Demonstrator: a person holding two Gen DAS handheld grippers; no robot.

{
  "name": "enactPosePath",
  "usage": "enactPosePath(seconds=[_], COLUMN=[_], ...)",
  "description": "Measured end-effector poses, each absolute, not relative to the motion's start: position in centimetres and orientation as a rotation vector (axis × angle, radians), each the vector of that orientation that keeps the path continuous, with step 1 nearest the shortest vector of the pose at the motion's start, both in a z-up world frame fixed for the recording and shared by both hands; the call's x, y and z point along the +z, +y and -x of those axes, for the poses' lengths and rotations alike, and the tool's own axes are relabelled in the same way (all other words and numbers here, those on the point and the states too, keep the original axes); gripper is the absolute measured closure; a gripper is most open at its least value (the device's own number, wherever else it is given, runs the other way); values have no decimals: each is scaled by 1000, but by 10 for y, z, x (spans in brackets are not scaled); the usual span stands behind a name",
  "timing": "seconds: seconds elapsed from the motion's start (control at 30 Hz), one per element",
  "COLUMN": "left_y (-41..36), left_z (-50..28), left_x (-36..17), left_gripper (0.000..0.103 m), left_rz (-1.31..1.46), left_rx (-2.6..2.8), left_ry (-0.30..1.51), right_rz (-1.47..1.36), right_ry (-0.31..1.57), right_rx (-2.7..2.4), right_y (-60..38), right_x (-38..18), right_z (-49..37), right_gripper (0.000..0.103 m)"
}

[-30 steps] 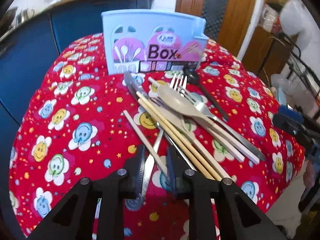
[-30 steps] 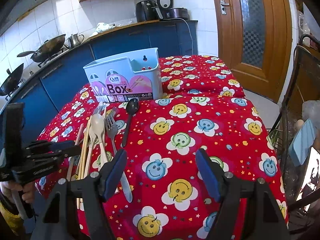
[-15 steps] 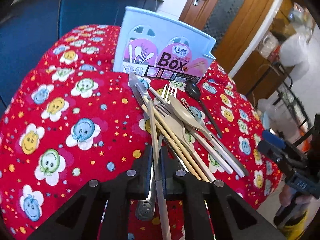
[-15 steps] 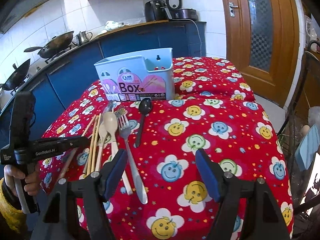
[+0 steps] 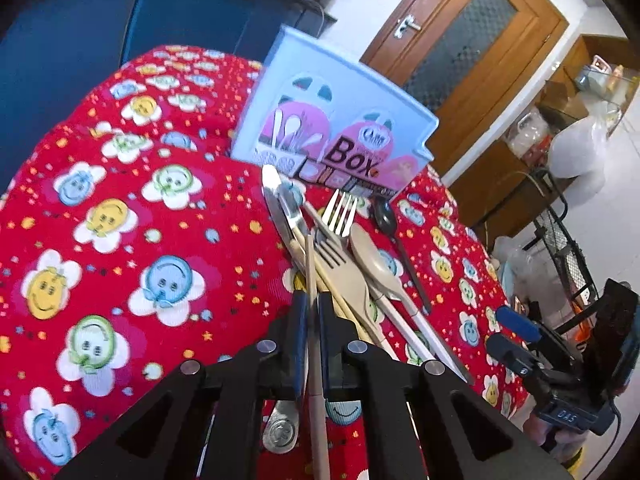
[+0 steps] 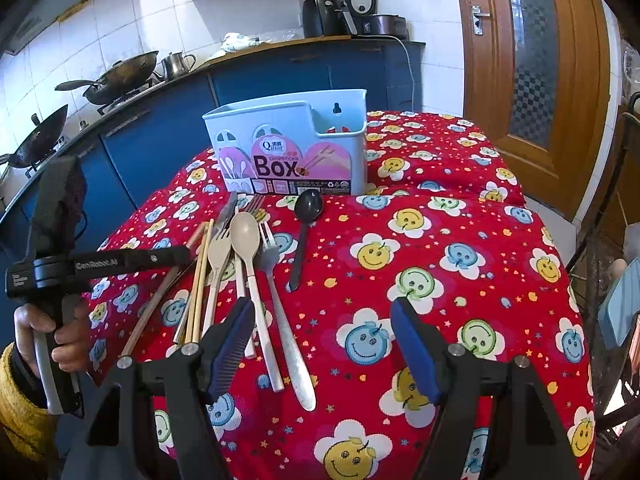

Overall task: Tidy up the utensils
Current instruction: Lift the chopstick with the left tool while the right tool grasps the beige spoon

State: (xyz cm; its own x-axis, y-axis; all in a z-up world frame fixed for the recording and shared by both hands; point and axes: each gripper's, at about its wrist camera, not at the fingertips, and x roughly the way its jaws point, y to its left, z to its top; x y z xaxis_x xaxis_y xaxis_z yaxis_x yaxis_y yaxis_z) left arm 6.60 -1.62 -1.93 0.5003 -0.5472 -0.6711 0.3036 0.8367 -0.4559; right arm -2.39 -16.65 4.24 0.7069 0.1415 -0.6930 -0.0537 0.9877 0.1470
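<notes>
Ahead, cutlery pile [image 5: 352,264] crowds blue utensil box [image 5: 336,128] front.

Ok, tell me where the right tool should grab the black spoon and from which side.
Grip the thin handle mid-length, not the bowl. The black spoon lies flat, apart from the pile, bowl toward the box. Come down from above with the right tool, open, fingers straddling the handle crosswise; both sides are bare tablecloth.

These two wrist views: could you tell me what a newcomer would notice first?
The red smiley-flower tablecloth fills both views. At its far side stands the pale blue box, with the utensil pile lying before it. The left tool is shut on one chopstick.
</notes>
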Motion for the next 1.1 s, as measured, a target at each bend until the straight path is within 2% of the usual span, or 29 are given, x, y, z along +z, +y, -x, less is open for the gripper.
enactPosePath(seconds=[0.2,0.37,0.43,0.8,0.83,0.93,1.1], left_y=[2,20,27,50,50,50,47], left_z=[-61,-53,-48,-42,-42,-42,-42], left_x=[-1,17,23,38,38,38,39], left_gripper=[98,98,98,98,98,98,98], left_rz=[274,232,217,192,191,191,195], left_rx=[-462,-405,-386,-359,-361,-369,-384], left_ry=[835,744,707,623,621,619,618], right_rz=[-89,-37,-11,106,109,103,27], right_ry=[796,861,888,1062,1074,1102,1113], right_rx=[144,215,235,301,303,308,320], right_y=[-153,-132,-124,-92,-91,-89,-98], right_x=[45,45,44,33,32,29,28], right_z=[17,-1,-9,-54,-56,-65,-71], right_gripper=[42,67,72,74,76,95,95])
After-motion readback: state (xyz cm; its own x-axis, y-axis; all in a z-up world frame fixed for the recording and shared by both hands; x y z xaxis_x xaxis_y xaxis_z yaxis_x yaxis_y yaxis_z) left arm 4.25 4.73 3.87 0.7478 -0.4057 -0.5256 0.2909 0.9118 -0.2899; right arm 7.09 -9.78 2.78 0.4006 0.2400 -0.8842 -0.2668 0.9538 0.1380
